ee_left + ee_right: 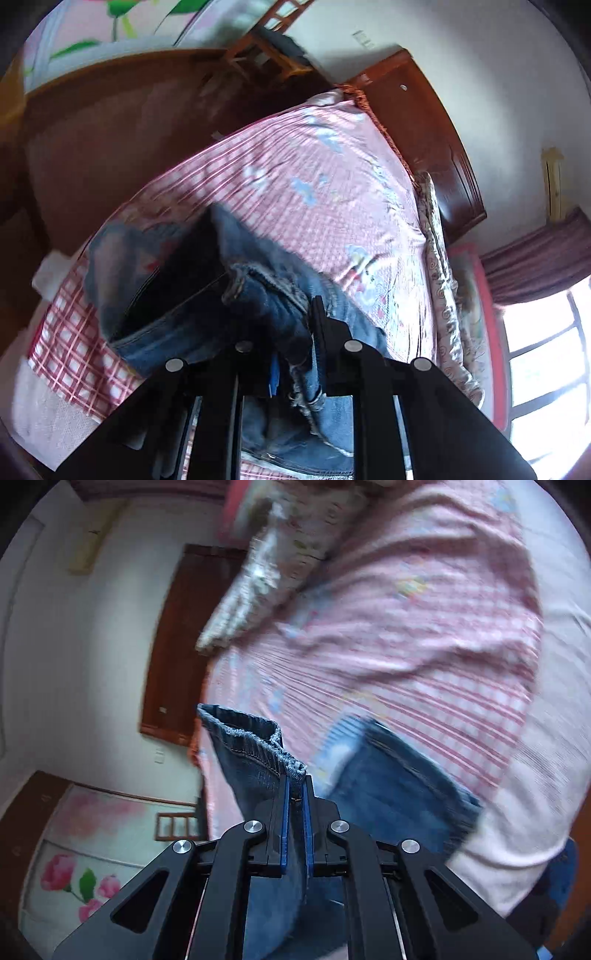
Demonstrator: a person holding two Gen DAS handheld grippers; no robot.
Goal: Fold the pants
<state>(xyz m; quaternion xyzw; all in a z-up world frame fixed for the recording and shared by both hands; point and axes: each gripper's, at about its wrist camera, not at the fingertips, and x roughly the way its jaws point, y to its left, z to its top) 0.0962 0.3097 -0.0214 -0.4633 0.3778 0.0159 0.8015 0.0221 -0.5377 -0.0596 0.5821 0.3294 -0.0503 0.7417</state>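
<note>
Blue denim pants [258,295], lifted partly off the bed [314,177] and bunched between both tools. In the left wrist view, crumpled at 6 o'clock, frayed hem and seams heaped against the left hand-held gripper [280,332], whose fingers clamp a thick wad of denim; one black finger [319,325] visible at the fold's right edge, the other buried under cloth. In the right wrist view, pants [255,760] standing up from 6 toward 11 o'clock, frayed hem topmost, pinched between the blue pads [284,830] of the right hand-held gripper [295,801], pads nearly together with only cloth between. More denim trailing toward 4 o'clock over the bed [424,635], blurred. Pink checked sheet [332,155] with cartoon prints beneath and beyond the pants. Patterned quilt [443,295] along the bed's edge at 3 o'clock in the left view. Dark wooden headboard [424,129] at 1 o'clock, white wall [480,74] behind it, bright window [543,350] at 4 o'clock. Flowered panel [92,849] at 8 o'clock in the right view.
</note>
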